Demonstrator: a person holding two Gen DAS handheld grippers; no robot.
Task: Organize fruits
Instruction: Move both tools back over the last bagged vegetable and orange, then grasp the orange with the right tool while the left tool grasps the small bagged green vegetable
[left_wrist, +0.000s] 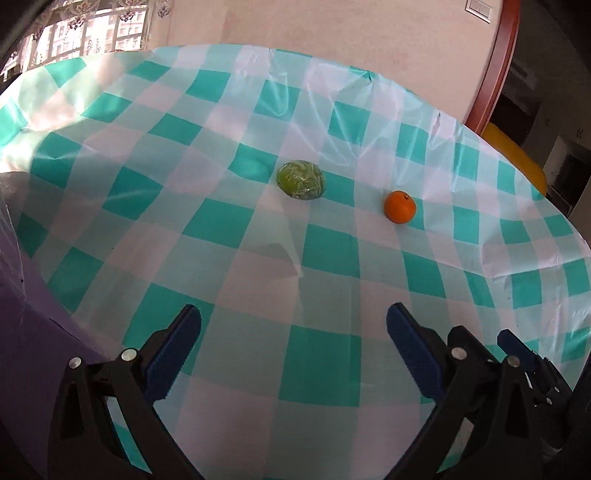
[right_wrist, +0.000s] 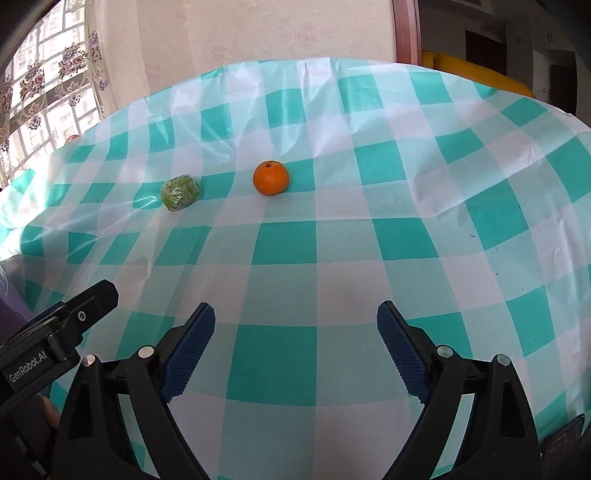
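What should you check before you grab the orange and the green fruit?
1. Left gripper open and holding nothing: ok.
2. Right gripper open and holding nothing: ok.
3. Orange sitting free on the checked tablecloth, nothing touching it: ok.
4. Wrapped green fruit apart from the orange, room for fingers around it: ok.
5. A bowl or basket to put the fruits into: cannot tell, none shows in either view.
6. The two grippers are close side by side; enough room between them to move: cannot tell.

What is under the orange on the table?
The orange sits directly on the teal-and-white checked tablecloth, apart from the wrapped green fruit. The table beneath the cloth is covered.
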